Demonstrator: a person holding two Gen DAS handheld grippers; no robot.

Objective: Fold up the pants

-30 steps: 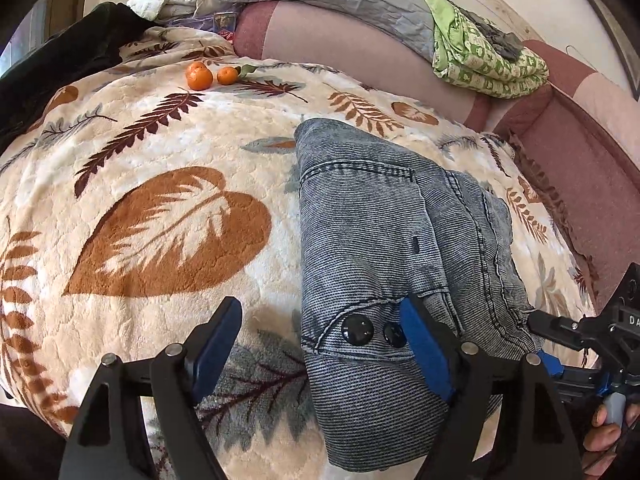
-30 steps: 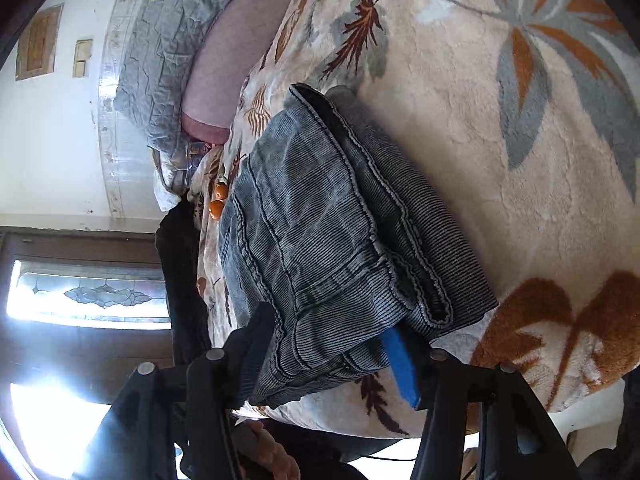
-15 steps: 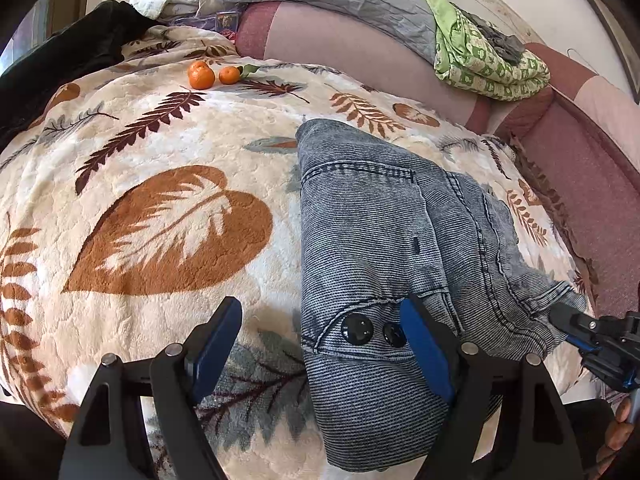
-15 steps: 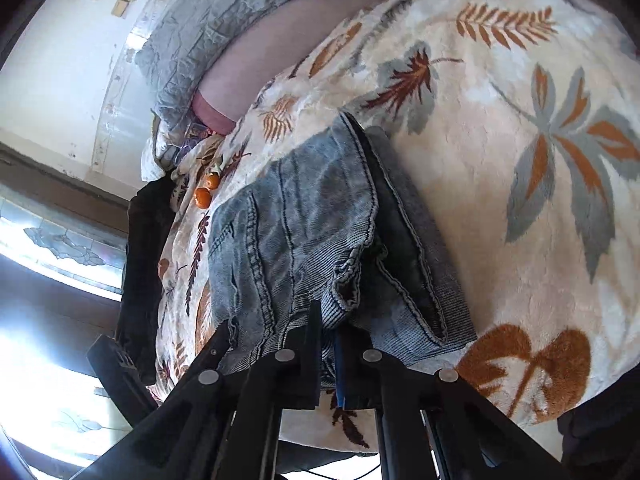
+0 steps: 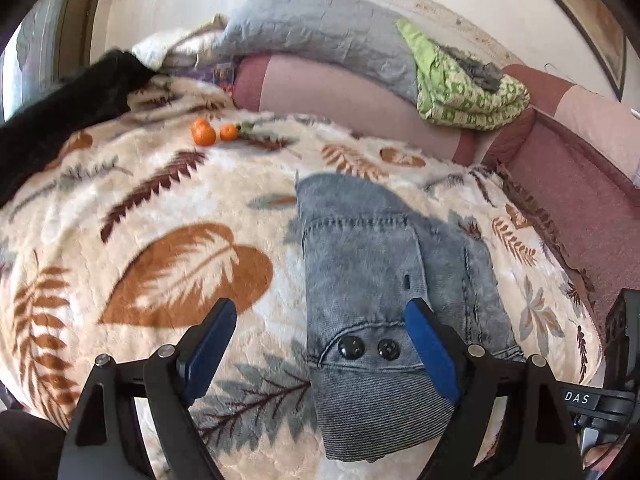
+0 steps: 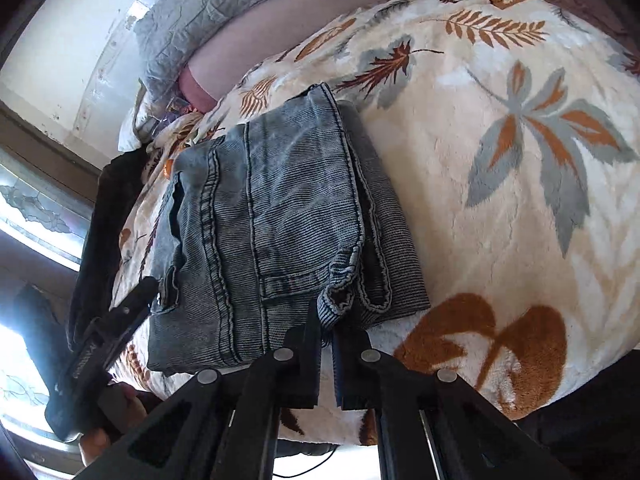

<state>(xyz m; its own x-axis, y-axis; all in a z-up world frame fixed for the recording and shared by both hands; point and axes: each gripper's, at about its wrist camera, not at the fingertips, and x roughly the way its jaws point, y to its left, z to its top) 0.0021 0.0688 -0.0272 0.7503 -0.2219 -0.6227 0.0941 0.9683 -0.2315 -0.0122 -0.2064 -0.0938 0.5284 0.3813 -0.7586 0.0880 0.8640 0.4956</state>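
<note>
Left gripper (image 5: 316,336), seen through its own wrist camera, stands wide, its blue-padded fingers (image 5: 430,354) having just spread a little further, with nothing pressed between them. Folded grey denim pants (image 5: 376,280) lie on a leaf-patterned fleece blanket (image 5: 168,200). The near end of the pants, with two black buttons (image 5: 370,348), sits between the fingers and toward the right one, which overlaps the denim's right half in the view; whether it touches the cloth cannot be told. Far beyond the claw, two small oranges (image 5: 212,133) rest on the blanket, and past them a grey quilted pillow (image 5: 320,36) and a green patterned cloth (image 5: 464,88) lie on a pink bolster. At the lower right edge, part of the other gripper's black body shows.

Right gripper (image 6: 326,332), in its own wrist view, is closed, jaws nearly together, having snapped shut within the last second. No cloth is clearly between the pads; the frayed hem corner (image 6: 336,300) of the pants (image 6: 272,216) lies just ahead of the tips. The pants form a compact stack stretching away from the claw, folded edges lined up, probably so the bundle stays tidy. Left of this claw, the left gripper (image 6: 120,324) hovers at the stack's near left corner, a hand (image 6: 116,420) gripping its handle. The fold looks almost finished.
</note>
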